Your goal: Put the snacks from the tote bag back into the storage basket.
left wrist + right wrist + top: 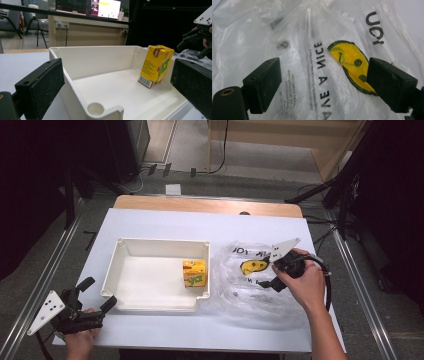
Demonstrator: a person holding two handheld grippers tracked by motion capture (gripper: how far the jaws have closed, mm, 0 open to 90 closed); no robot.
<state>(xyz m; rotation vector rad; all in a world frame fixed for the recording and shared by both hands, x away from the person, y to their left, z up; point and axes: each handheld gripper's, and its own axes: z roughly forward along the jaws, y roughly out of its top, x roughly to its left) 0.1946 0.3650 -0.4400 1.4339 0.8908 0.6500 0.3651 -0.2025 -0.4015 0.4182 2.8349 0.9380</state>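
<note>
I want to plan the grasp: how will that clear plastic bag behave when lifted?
The plastic bag is thin and crumpled, so it will likely drape limply from the right tongs. It looks light and glossy, so it may slip unless pinched on a fold.

The plastic bag (pixel 250 275) is clear, with black lettering and a yellow smiley face outlined in black. The carton (pixel 194 273) is yellow with green print; the tray (pixel 120 265) is white.

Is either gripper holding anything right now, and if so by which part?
Nothing is held. The right gripper is open above the plastic bag; the left gripper is open near the white tray.
</note>
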